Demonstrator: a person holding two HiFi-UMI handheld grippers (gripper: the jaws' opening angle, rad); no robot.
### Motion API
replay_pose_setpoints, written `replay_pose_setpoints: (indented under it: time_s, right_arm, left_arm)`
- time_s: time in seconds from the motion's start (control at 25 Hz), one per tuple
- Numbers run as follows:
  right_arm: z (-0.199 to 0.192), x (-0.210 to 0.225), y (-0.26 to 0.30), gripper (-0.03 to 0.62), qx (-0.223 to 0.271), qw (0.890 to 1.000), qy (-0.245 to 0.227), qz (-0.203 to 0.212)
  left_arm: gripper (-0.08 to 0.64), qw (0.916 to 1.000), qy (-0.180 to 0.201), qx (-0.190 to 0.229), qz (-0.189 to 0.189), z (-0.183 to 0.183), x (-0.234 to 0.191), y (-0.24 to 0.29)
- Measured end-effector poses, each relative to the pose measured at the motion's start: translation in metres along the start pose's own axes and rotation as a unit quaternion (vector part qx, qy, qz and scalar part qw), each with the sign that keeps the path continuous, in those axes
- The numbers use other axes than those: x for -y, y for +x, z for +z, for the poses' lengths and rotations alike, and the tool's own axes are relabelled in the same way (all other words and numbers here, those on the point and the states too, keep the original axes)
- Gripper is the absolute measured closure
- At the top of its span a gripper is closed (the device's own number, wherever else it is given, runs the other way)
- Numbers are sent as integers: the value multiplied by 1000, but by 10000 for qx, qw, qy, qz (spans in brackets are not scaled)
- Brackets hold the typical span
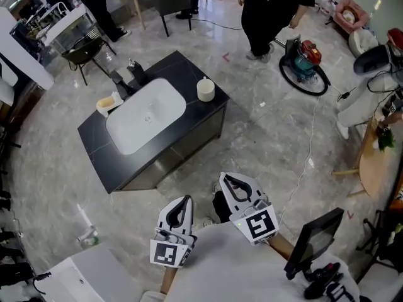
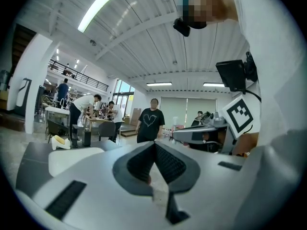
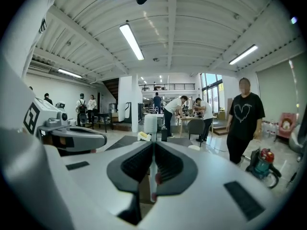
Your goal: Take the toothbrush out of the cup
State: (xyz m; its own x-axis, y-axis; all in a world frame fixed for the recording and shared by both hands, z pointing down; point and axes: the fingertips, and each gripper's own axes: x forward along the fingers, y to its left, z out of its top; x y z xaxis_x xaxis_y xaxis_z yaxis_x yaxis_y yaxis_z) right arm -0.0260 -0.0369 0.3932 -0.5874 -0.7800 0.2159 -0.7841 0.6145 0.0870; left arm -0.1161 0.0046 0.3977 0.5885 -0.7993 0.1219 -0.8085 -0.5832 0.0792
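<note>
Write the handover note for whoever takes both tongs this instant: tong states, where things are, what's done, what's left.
Left tongs: shut, empty.
Right tongs: shut, empty.
Both held near the body, well short of the counter.
Cup stands at its right corner beside the sink; toothbrush too small to make out.
Done: nothing.
Left: walk up, grip the toothbrush, lift it out.

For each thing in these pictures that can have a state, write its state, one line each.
left gripper: jaws shut, empty.
right gripper: jaws shut, empty.
sink: nothing lying in the basin.
cup: upright on the counter beside the sink, untouched; contents too small to tell.
</note>
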Motion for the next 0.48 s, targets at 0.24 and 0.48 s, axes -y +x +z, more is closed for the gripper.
replay_pose_setpoints:
  time_s: [0.24,0.48]
  right_arm:
    - [-9,-28,-24,568,-146,9999,4,-20]
    - [-11,-22,-36,568,-97,9996,-7,-263]
  left_arm:
    - [557,9999,-43,4,-102,-7,18,-22]
    - [557,9997,20,73,-224,-5,24,-23]
